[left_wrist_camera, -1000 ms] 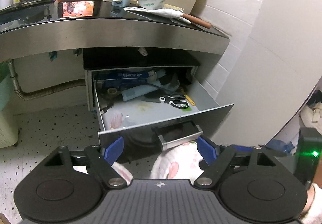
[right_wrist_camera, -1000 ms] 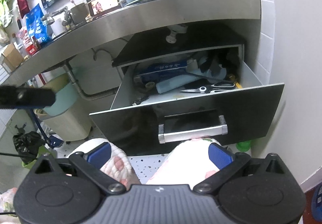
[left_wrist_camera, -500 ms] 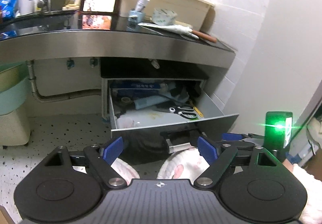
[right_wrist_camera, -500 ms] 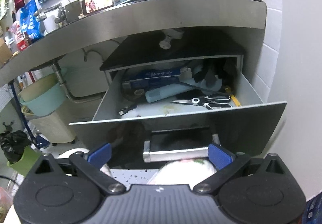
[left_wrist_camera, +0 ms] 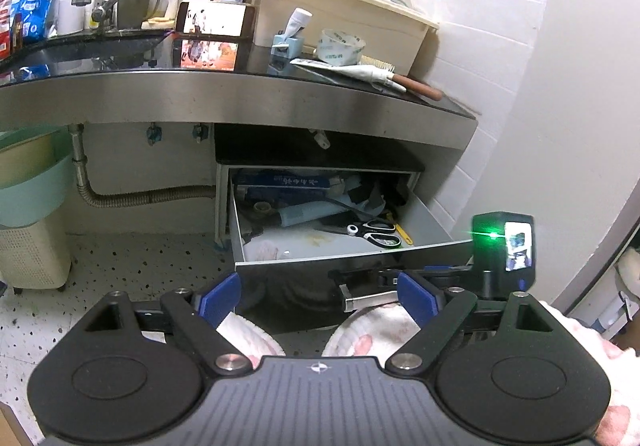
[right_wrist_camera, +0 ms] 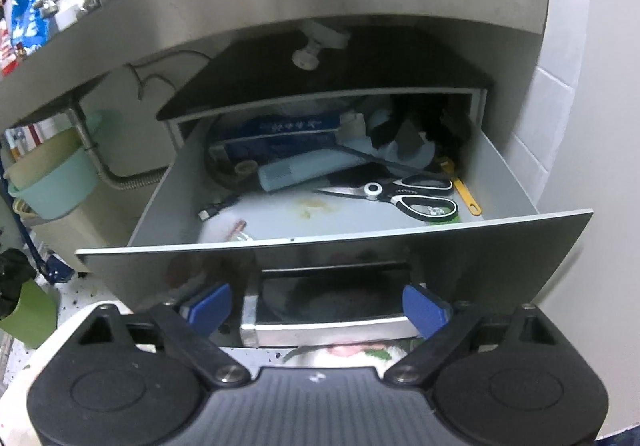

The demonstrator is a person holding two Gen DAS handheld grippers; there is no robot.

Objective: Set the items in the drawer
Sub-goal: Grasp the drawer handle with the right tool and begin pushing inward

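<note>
Bathroom counter point(left_wrist_camera: 240, 93) above open drawer point(right_wrist_camera: 332, 242). Right hand-held gripper point(right_wrist_camera: 320, 306) spread wide around handle point(right_wrist_camera: 324, 326), left hand-held gripper point(left_wrist_camera: 320, 294) open, empty, ready for tape point(left_wrist_camera: 343, 45).

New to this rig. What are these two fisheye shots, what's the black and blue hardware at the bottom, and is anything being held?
There is no robot arm: a person holds a two-finger gripper in each hand, each with a camera looking forward along its fingers.

The left wrist view shows the left gripper, open and empty, facing a steel counter holding a tape roll and a brush. Its right edge catches the right gripper's body with a green light.

The right wrist view shows the right gripper, open and empty, straddling the handle of the open drawer. Inside lie scissors, a blue box and a light blue tube.
</note>
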